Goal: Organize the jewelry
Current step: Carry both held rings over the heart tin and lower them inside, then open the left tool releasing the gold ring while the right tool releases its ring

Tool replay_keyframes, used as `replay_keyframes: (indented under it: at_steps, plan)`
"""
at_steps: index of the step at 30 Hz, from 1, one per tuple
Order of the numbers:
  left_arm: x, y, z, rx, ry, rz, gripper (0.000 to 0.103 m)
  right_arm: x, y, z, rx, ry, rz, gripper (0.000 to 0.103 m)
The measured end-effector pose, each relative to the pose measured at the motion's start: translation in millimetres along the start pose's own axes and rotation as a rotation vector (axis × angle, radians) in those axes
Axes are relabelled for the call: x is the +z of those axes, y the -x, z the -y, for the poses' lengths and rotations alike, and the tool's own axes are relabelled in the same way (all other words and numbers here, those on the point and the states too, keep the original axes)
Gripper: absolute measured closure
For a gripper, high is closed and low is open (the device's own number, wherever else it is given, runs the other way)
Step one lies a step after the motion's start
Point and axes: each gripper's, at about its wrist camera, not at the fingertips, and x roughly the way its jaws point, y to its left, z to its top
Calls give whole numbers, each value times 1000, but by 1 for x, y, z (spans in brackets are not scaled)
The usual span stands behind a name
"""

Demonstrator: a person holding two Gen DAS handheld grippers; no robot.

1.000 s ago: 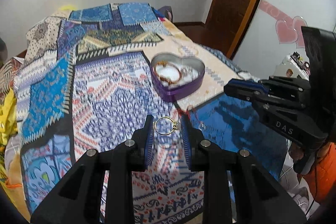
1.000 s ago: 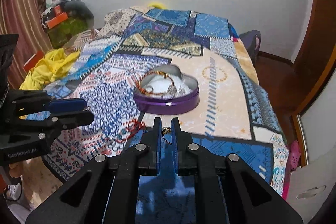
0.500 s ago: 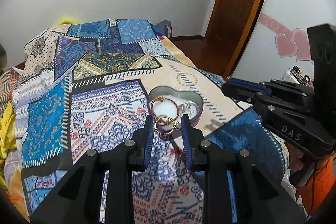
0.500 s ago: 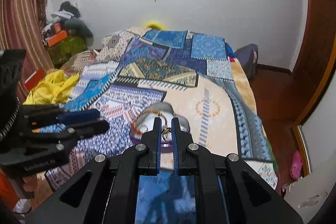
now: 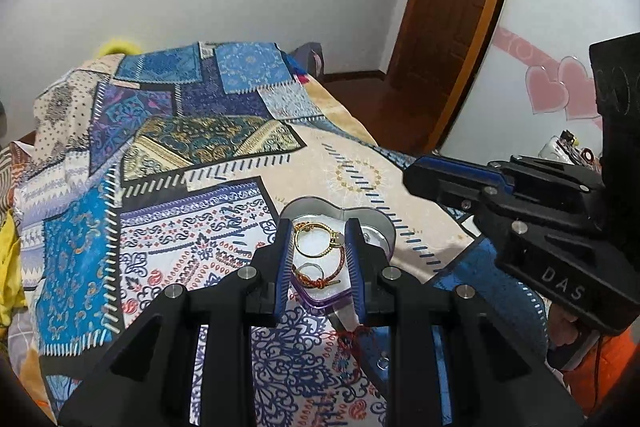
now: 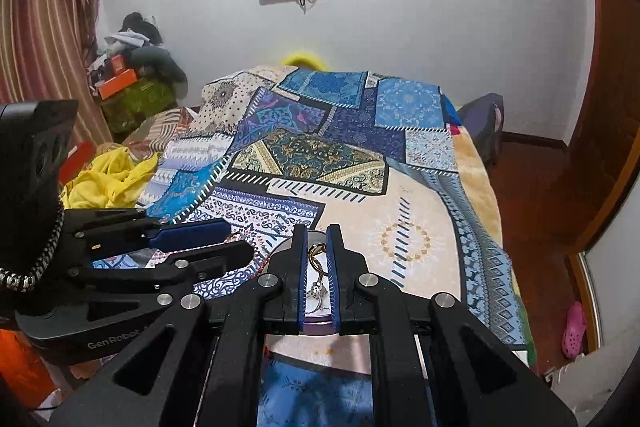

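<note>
My left gripper [image 5: 318, 241] is shut on a gold ring with a stone [image 5: 318, 239] and holds it above a purple heart-shaped tin [image 5: 380, 227] on the patchwork bedspread. A red-and-gold bracelet [image 5: 320, 281] and a silver ring [image 5: 310, 270] lie in the tin. My right gripper [image 6: 317, 255] is shut on a small gold ring [image 6: 316, 251] over the same tin [image 6: 280, 251]. The right gripper shows at the right of the left wrist view [image 5: 440, 175]. The left gripper shows at the left of the right wrist view [image 6: 224, 239].
A red cord bracelet [image 5: 356, 337] lies on the bedspread just in front of the tin. Yellow clothes [image 6: 108, 179] lie at the bed's left side. A brown door [image 5: 452, 7] and a wall with pink hearts [image 5: 560, 91] stand to the right.
Both grippers have risen and moved forward over the heart tin, each still holding its ring. The tin now sits directly below the fingertips in both views.
</note>
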Motion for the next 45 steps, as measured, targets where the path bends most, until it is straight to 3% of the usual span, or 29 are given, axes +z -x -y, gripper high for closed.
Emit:
replay_keyframes:
  at_steps: [17, 27, 45]
  plan:
    - [0, -53, -10, -15, -16, -104, 78, 3, -31, 14, 50, -22, -83, 95]
    - [0, -46, -16, -36, 4, -98, 72, 5, -33, 15, 57, -38, -93, 95]
    - [-6, -5, -36, 43, 56, -57, 72, 2, -29, 5, 43, -14, -132, 93]
